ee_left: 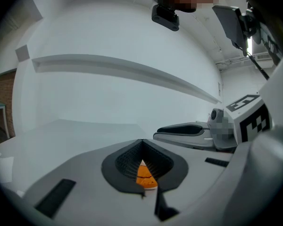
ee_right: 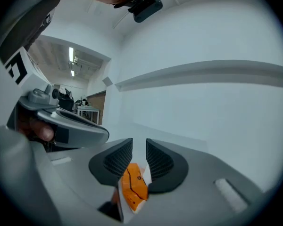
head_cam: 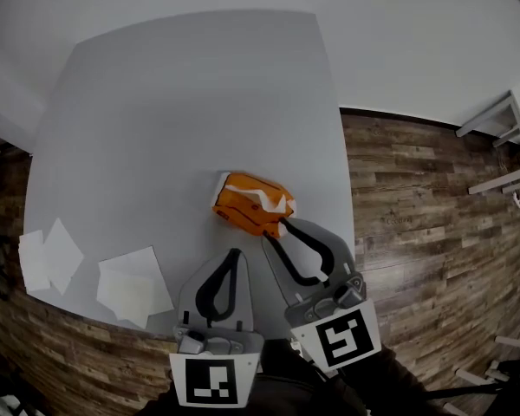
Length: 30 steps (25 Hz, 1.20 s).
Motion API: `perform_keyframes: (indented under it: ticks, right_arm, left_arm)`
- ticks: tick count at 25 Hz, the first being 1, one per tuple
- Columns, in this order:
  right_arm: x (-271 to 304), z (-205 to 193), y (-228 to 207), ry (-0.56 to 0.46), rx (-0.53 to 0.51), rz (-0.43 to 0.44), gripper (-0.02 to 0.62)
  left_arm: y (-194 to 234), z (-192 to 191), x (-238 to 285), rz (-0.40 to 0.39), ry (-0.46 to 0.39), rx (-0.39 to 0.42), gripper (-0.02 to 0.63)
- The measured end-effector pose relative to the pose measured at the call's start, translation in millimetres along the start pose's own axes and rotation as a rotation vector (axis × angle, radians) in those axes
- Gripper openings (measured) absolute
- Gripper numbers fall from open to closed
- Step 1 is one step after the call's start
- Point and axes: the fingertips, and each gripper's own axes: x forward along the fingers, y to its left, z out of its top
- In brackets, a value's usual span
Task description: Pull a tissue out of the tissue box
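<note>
Pale grey bench [head_cam: 182, 102] is filling most of the head view, with wood-plank floor [head_cam: 416, 189] running along its right and near sides and a white rack [head_cam: 503, 137] standing on the floor at far right. Both grippers are reaching in from the near edge, side by side. Left gripper [head_cam: 234, 252] is hanging over bare bench just short of the pack, jaws clenched tip to tip with nothing between them; in the left gripper view [ee_left: 142, 141] the pack is only showing through the hole behind the closed tips. Right gripper [head_cam: 277, 232] is sitting released, jaws apart, its tips at the near right corner of the orange tissue pack [head_cam: 253, 204]; in the right gripper view [ee_right: 139, 147] the gap between the pads is staying clear and the pack [ee_right: 133, 187] is showing just below them, not pinched. The pack is lying on the bench near the front edge, right of centre, slightly skewed, with white patches showing on top. Loose white tissues [head_cam: 132, 286] are lying flat at the bench's near left corner, well apart from the pack.
</note>
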Motion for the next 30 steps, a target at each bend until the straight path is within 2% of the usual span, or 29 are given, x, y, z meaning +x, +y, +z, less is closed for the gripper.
perform_keyframes:
  ticks: [14,21,23,25,30]
  right_arm:
    - [34,-50,-9,0.128,-0.049,-0.079,0.083]
    - [44,-72,-13,0.187,-0.060,-0.079,0.081]
    - [46,-76,-15,0.201,-0.060,-0.087,0.063]
    - [47,-76,-18,0.199,-0.052,-0.099,0.002]
    - [47,-68,-21,0.168,-0.037,-0.098,0.002]
  left_arm:
    - [18,-22,7,-0.046,0.048,-0.022,0.000]
    - [23,-29,12,-0.035,0.069,-0.021,0.000]
    - [25,-30,13,-0.029,0.070,-0.021,0.000]
    - [26,-30,15,-0.029,0.070,-0.011,0.000]
    - [27,-31,20,-0.026,0.073,-0.029,0.000]
